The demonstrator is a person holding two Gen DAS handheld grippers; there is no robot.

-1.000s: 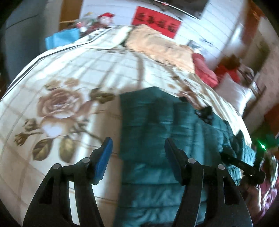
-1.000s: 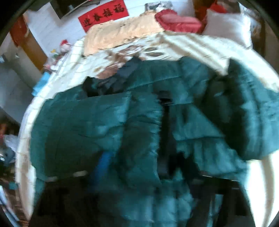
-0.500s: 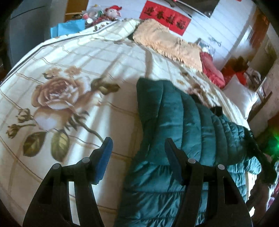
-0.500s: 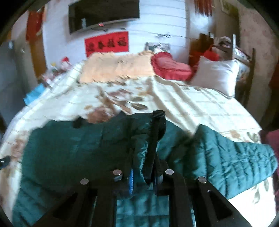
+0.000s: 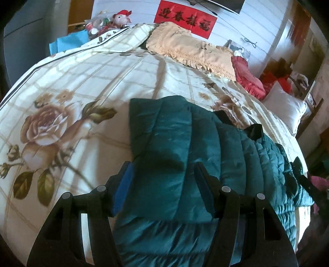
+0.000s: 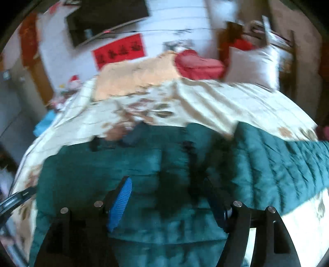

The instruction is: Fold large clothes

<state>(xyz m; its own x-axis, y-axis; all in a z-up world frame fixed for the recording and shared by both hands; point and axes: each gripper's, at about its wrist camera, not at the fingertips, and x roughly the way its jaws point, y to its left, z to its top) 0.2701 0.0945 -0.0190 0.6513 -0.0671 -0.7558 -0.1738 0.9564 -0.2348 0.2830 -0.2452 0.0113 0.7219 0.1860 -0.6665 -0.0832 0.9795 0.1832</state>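
A teal quilted puffer jacket (image 5: 205, 143) lies spread on the rose-print quilt (image 5: 82, 82) of a bed. My left gripper (image 5: 164, 184) hovers at the jacket's left end. Its blue-padded fingers (image 5: 121, 191) stand apart on either side of a folded-over panel and do not pinch it. In the blurred right wrist view the jacket (image 6: 102, 168) lies flat below my right gripper (image 6: 166, 197), whose jaws are opening. The dark front edge (image 6: 191, 164) runs between them, free of the pads. One sleeve (image 6: 277, 164) stretches out to the right.
A peach blanket (image 5: 191, 51), a red pillow (image 5: 246, 76) and a white pillow (image 5: 285, 106) lie along the bed's far side. Stuffed toys (image 5: 121, 17) and a blue cloth (image 5: 70, 41) sit past the far left corner. A red banner (image 5: 185, 19) hangs on the wall.
My right gripper, which was pinching the jacket's dark front edge, has let it go, and the fabric has dropped flat. My left gripper moved in over the jacket's folded panel, which now sits between its fingers.
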